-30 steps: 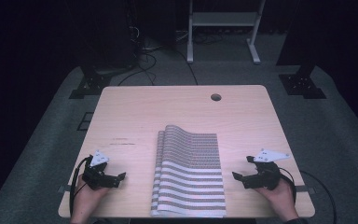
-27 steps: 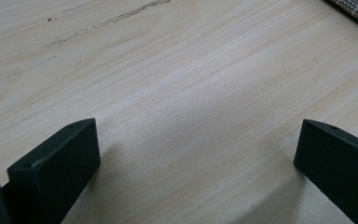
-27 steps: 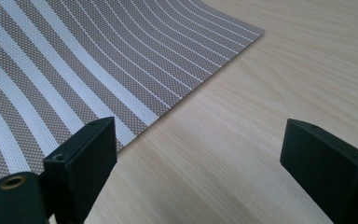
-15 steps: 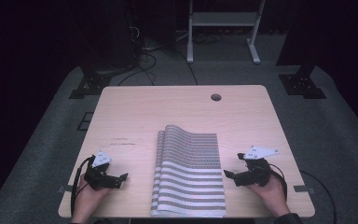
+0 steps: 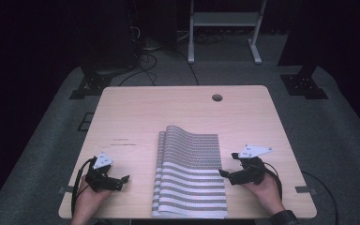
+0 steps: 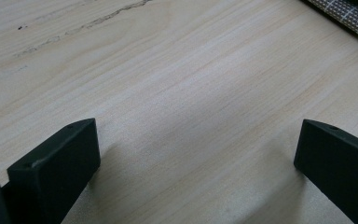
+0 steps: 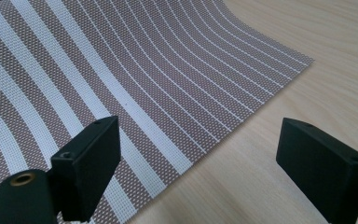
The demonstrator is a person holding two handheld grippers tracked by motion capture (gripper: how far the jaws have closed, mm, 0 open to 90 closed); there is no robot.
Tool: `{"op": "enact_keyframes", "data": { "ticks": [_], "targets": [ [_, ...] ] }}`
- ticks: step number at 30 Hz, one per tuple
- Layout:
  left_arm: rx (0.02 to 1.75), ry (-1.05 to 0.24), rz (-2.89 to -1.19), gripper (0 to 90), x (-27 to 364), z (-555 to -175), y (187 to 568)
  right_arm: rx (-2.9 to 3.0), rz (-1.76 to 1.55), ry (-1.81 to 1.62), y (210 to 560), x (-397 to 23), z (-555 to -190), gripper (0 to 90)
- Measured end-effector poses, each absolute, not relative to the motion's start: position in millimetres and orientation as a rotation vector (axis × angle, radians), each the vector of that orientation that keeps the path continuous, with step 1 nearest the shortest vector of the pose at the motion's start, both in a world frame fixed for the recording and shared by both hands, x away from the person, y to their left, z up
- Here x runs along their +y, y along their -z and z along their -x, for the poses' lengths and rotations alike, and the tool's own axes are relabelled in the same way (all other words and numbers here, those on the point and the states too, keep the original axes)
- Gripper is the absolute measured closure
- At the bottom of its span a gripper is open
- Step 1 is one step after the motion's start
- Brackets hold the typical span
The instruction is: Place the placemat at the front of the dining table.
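Mat: a brown-and-white striped woven placemat (image 5: 190,176) is lying near the front middle of the pale wooden table (image 5: 136,112), its far end curling upward; folded layers are showing along its left edge.
Right gripper: the right gripper (image 5: 226,174) is hovering at the mat's right edge, jaws standing spread with nothing pinched; in the right gripper view (image 7: 193,161) one jaw is hanging over the striped weave (image 7: 121,79), the other over bare wood.
Left gripper: the left gripper (image 5: 122,180) is sitting well apart from the mat, near the front left corner; in the left gripper view (image 6: 196,163) its jaws are gaping wide over bare tabletop (image 6: 177,93), holding nothing.
Mat corner: a corner of it (image 6: 349,14) is peeking in at the top right of the left gripper view.
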State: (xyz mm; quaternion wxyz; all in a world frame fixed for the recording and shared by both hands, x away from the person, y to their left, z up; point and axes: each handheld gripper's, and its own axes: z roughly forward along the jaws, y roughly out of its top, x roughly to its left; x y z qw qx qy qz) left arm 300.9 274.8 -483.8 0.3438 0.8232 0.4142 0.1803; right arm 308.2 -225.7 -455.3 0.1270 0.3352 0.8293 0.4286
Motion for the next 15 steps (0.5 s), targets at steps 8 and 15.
{"op": "enact_keyframes", "data": {
  "ticks": [8, 15],
  "targets": [
    [1.063, -0.466, -2.145, 0.0, 275, -300, 484, 2.450, -0.953, -1.218, 457, -212, -311, 13.3],
    [1.063, -0.465, -2.144, 0.0, 273, -300, 484, 2.514, -0.917, -1.174, 466, -199, -314, 14.9]
  ]
}}
